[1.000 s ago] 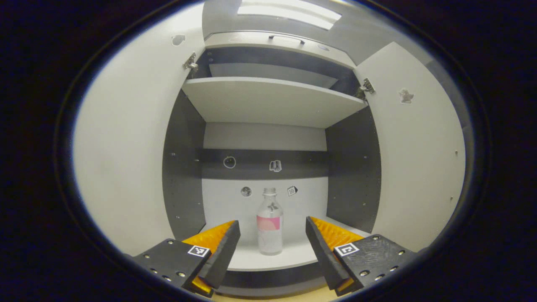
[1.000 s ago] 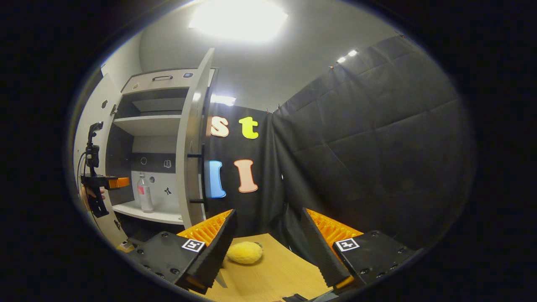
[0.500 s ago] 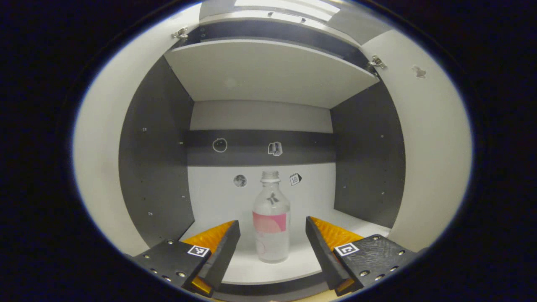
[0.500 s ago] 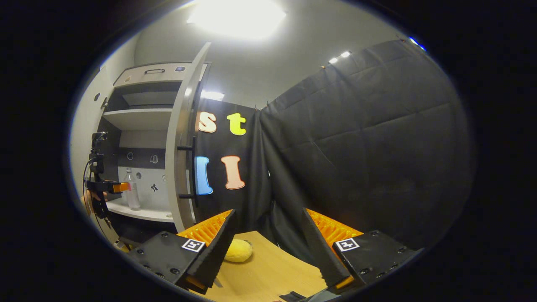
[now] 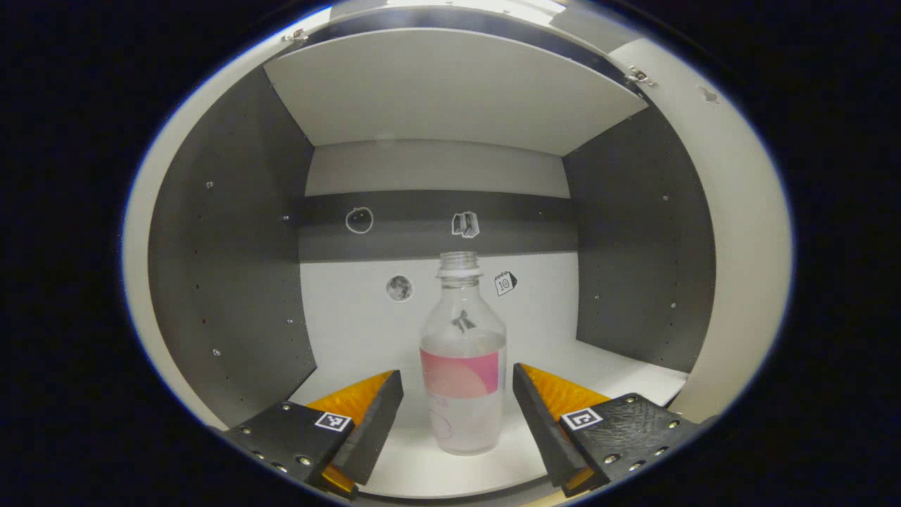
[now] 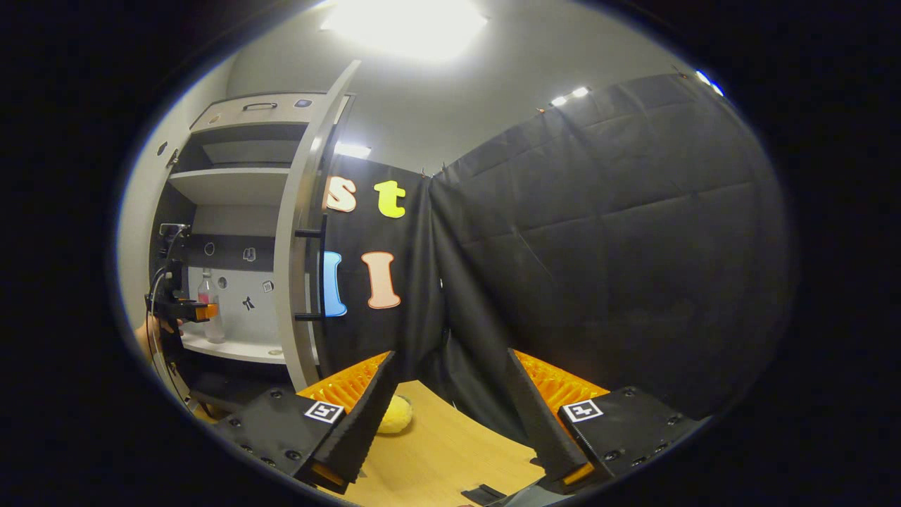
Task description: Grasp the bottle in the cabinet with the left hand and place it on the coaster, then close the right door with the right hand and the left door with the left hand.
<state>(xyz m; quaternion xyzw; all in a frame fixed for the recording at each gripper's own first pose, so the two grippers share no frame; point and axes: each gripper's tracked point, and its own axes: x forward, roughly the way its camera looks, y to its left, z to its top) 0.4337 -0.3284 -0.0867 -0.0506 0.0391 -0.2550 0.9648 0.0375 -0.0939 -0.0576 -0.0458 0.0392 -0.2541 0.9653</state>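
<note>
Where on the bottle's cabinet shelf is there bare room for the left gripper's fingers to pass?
Bare shelf lies either side of the bottle, out to the dark side walls, and behind it to the back panel. The only tight spot is the bottle itself, centred between the open left gripper fingers, apparently untouched.

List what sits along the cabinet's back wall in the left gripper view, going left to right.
Circle sticker, moon sticker, bottle standing in front of the wall, calendar sticker. The book sticker's place overlaps the bottle's, so it is left out.

Yellow object (image 6: 395, 415) partly behind finger
</note>
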